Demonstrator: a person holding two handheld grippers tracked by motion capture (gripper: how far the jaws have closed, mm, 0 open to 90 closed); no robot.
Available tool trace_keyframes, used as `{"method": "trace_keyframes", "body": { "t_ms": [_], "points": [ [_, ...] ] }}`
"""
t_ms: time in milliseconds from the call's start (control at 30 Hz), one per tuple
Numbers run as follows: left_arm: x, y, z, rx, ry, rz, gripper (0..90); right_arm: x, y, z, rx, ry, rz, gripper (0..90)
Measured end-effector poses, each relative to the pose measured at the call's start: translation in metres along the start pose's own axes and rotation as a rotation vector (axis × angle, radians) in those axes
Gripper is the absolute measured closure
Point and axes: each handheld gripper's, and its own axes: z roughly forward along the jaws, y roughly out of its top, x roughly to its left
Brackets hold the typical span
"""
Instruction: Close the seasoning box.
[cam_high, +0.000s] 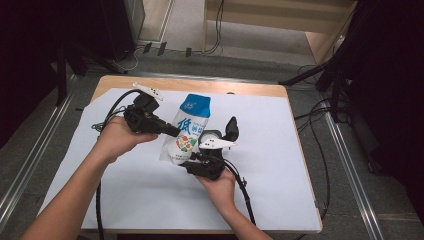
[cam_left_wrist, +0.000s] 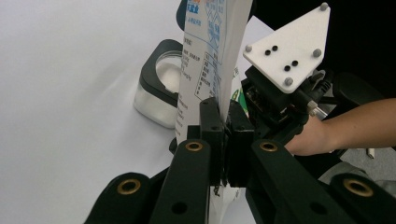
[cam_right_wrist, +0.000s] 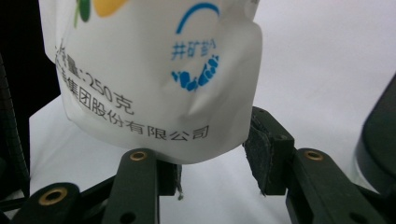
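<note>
I held a white pouch (cam_high: 187, 131) upright mid-table: my left gripper (cam_high: 172, 131) pinched its side edge flat, my right gripper (cam_high: 194, 159) clamped its bottom. A small jar (cam_left_wrist: 161, 84) sat just behind; white sheet (cam_high: 280, 165) lay bare toward each edge

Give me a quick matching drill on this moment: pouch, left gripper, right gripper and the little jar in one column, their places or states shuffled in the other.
Things:
1. pouch
2. left gripper
3. right gripper
4. small jar

States or places:
A. fingers either side of the pouch's bottom end
B. clear, with a black top, on the white sheet beside the pouch
C. white with a blue top, held between both grippers
D. fingers pinched shut on the pouch's thin side edge

Pairs: 1-C, 2-D, 3-A, 4-B
</note>
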Motion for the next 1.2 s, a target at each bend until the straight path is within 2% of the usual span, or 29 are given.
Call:
{"method": "trace_keyframes", "body": {
  "t_ms": [367, 533, 633, 700, 733, 833, 933, 1100, 1200],
  "points": [
    [-0.005, -0.010, -0.009, -0.011, -0.014, 0.021, 89.7, -0.005, 0.003, -0.006, -0.019, -0.012, 0.012, 60.1],
    [-0.006, -0.016, -0.013, -0.067, -0.006, 0.029, 90.0, 0.002, 0.005, -0.004, 0.002, -0.008, -0.028, 59.8],
    [-0.006, -0.018, -0.020, -0.104, -0.008, 0.025, 90.0, 0.003, 0.005, -0.006, 0.010, 0.008, -0.019, 59.3],
    [-0.005, -0.021, -0.026, -0.126, 0.011, 0.025, 90.0, 0.004, 0.005, -0.008, 0.022, 0.009, -0.027, 59.2],
    [-0.005, -0.023, -0.029, -0.136, 0.034, 0.025, 90.0, 0.004, 0.005, -0.010, 0.028, 0.008, -0.032, 59.1],
    [0.001, -0.034, -0.036, -0.161, 0.089, 0.005, 90.0, 0.006, 0.006, -0.018, 0.041, -0.007, -0.072, 58.9],
    [0.011, -0.047, -0.038, -0.182, 0.132, -0.034, 90.0, 0.006, 0.006, -0.031, 0.050, -0.010, -0.084, 58.3],
    [0.030, -0.064, -0.034, -0.219, 0.145, -0.100, 90.0, -0.002, 0.006, -0.050, 0.034, 0.002, -0.082, 56.8],
    [0.039, -0.070, -0.030, -0.227, 0.174, -0.128, 90.0, -0.005, 0.006, -0.059, 0.035, 0.002, -0.098, 56.6]
  ]
}}
